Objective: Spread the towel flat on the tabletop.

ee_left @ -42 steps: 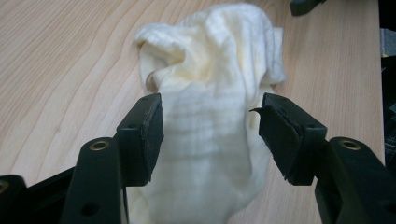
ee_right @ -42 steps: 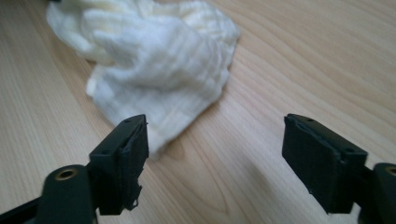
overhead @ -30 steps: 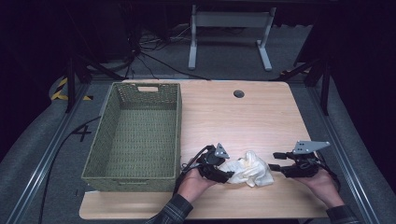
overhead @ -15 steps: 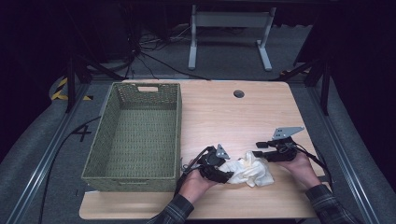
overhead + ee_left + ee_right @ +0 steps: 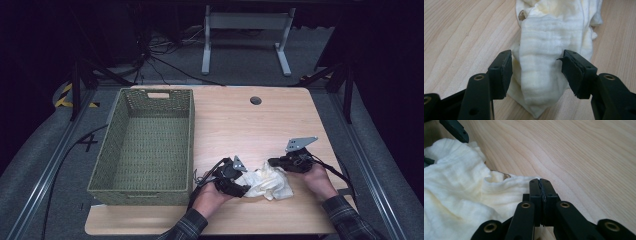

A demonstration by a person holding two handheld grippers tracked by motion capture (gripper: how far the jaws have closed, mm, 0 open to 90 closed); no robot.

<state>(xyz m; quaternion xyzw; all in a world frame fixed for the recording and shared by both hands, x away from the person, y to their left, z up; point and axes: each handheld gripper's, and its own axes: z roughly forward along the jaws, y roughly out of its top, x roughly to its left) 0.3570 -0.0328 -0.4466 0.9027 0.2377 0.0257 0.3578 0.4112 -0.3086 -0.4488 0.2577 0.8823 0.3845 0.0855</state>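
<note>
Pale wood-grain table (image 5: 235, 120) in a dark room, with a grey floor around it and a metal stand (image 5: 246, 35) beyond the far edge. A person's two hands come in from the near edge, each with a two-jaw gripper.

Left gripper (image 5: 244, 188): its jaws stand partly apart, one on each side of a bunched fold of the cream cloth (image 5: 270, 182). In the left gripper view (image 5: 537, 72) the fold fills most of the gap between the pads; whether the pads press on it cannot be told. The cloth (image 5: 554, 50) runs lengthwise straight ahead of this gripper, its narrow near end hanging below the jaws, its broader end farther off.

Right gripper (image 5: 272, 162): its jaws have just been closing and now meet, pad against pad. In the right gripper view (image 5: 540, 185) the edge of the cloth (image 5: 461, 202) touches the closed tips, and no fabric shows between the pads. From this gripper the crumpled mass spreads to the left and ahead.

Green woven basket (image 5: 145, 145): just beside the left gripper, on the side away from the cloth, long axis running away from the person.
</note>
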